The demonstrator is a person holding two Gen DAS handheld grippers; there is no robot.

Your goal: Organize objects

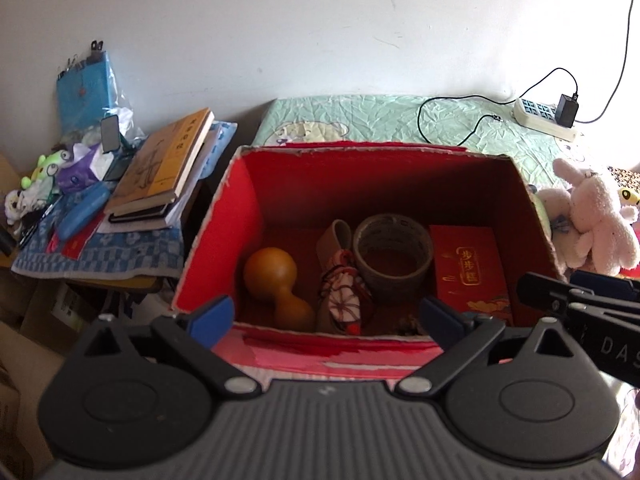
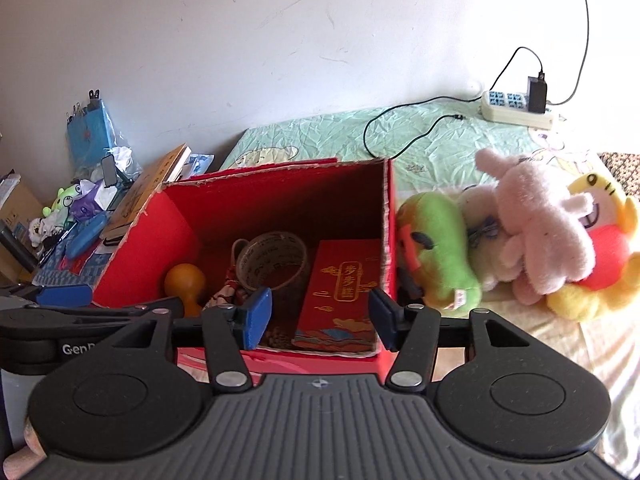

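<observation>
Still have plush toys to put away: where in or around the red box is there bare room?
Red box: bare floor behind the gourd, by its left wall; the rest holds the tape roll and red packet. Plush toys crowd its right; green sheet behind lies bare.

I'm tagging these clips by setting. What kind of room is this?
Most likely a bedroom at home: a bed with a wrinkled green cartoon sheet, plush toys lying on it, and a cluttered side table with books against the wall.
</observation>
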